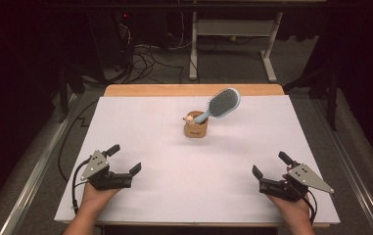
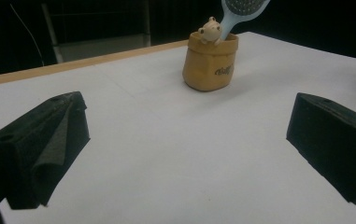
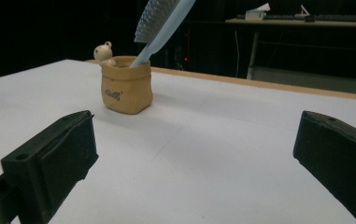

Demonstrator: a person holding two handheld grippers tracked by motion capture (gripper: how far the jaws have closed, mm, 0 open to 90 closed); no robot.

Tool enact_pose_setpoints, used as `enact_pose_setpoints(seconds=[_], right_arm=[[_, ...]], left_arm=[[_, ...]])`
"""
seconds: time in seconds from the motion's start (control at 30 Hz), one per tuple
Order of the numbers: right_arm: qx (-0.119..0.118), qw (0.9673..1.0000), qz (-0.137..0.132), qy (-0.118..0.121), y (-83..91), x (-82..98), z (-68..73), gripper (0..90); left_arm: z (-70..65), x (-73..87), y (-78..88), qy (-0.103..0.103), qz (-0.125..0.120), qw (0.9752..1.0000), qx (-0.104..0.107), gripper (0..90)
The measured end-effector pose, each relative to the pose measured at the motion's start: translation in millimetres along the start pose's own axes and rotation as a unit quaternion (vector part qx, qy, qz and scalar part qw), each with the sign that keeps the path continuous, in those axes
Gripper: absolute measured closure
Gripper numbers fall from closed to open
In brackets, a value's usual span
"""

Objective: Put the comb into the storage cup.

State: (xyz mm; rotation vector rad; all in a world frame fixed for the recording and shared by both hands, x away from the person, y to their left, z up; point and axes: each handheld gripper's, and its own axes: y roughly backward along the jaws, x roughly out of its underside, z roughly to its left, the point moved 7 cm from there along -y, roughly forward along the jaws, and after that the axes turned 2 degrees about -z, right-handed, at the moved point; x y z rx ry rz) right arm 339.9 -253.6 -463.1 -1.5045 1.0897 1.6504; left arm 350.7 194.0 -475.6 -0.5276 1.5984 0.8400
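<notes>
a: what is hidden or cut off?

b: the lower handle of the light blue plastic hairbrush with grey bristle pad (image 1: 221, 104) sits inside the tan sack-shaped holder with dark lettering (image 1: 196, 130), so its end cannot be seen. in the left gripper view the brush head is cropped by the top edge. the small cream figurine (image 1: 189, 118) on the holder's rim is too small to identify.

a: location and axis of the brush?

b: the holder stands near the middle of the white table sheet (image 1: 174, 186), towards the far side. the brush's long axis is tilted; in the high view the head points up, right and away.

a: gripper state?

b: left gripper (image 1: 124, 158): jaws apart, nothing between them, near the front left. right gripper (image 1: 269, 164): jaws apart, nothing between them, near the front right. both are well apart from the holder.
</notes>
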Motion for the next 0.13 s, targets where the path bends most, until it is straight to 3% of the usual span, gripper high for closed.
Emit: enact_pose_setpoints(seconds=[0.13], right_arm=[[0.003, 1.0, 0.0, -0.002, -0.2, -0.3, 0.1, 0.1]], left_arm=[[0.5, -1.1, 0.8, 0.0, -0.003, 1.0, 0.001, 0.4]])
